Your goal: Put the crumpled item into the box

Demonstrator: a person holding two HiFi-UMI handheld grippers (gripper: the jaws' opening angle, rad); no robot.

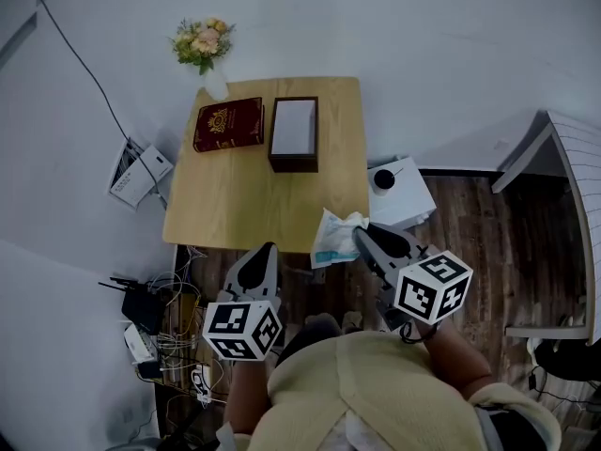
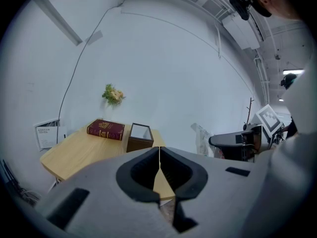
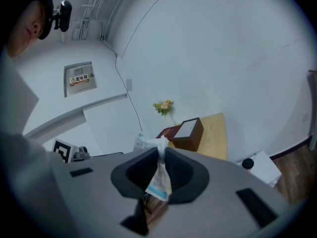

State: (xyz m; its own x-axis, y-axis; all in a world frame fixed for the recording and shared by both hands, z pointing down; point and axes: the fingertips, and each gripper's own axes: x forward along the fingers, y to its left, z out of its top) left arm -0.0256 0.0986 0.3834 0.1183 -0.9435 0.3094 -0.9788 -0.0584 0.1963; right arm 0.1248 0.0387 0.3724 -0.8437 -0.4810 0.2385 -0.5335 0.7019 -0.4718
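My right gripper point(image 1: 361, 236) is shut on a crumpled white and pale blue wrapper point(image 1: 336, 236), held just off the near right corner of the wooden table point(image 1: 225, 205). In the right gripper view the crumpled wrapper point(image 3: 159, 175) hangs pinched between the jaws. A dark brown open box point(image 1: 294, 133) with a pale inside stands at the far middle of the table; the box point(image 3: 188, 133) lies ahead of the right gripper. My left gripper point(image 1: 262, 251) is shut with nothing in it, below the table's near edge. The box point(image 2: 139, 137) shows beyond the left jaws.
A dark red book point(image 1: 228, 124) lies left of the box. A vase of flowers point(image 1: 204, 47) stands at the table's far left corner. A white low stand point(image 1: 402, 194) with a black round thing sits right of the table. Cables and devices point(image 1: 155, 332) crowd the floor at left.
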